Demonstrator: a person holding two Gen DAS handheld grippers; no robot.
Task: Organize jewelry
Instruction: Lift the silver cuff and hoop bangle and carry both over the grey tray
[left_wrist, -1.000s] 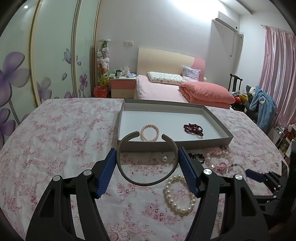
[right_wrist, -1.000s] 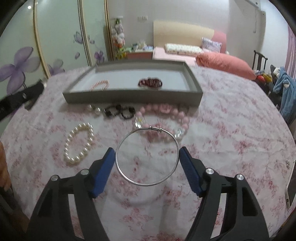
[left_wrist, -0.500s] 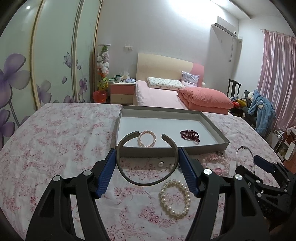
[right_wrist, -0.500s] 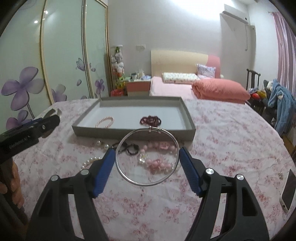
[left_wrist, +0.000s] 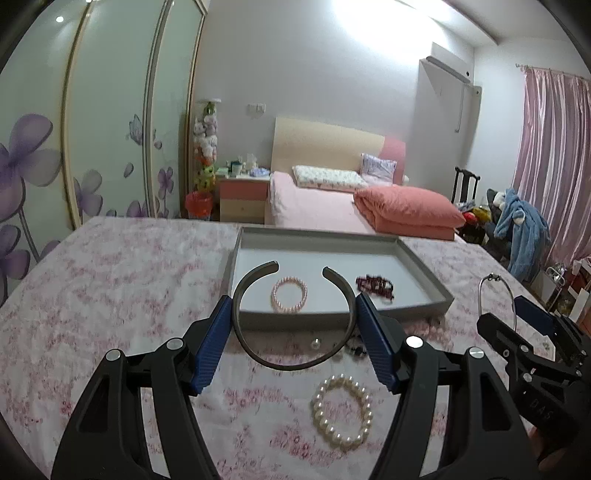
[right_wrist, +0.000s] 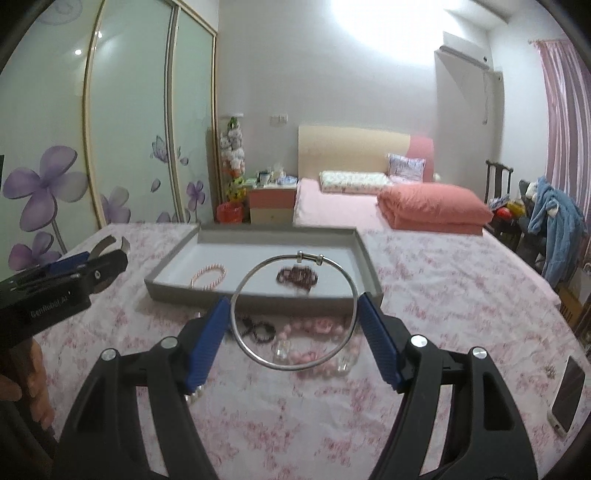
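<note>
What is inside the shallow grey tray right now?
Inside the shallow grey tray lie a pink pearl bracelet and a dark red beaded bracelet. Its near wall and the held dark open cuff bangle hide a strip of floor.

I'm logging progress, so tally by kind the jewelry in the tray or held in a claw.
Rigid bangles: 2, a dark cuff in the left claw, a silver hoop in the right claw.
Bead bracelets: 2, pink pearl bracelet and dark red bracelet, in the tray.
Total: 4
</note>
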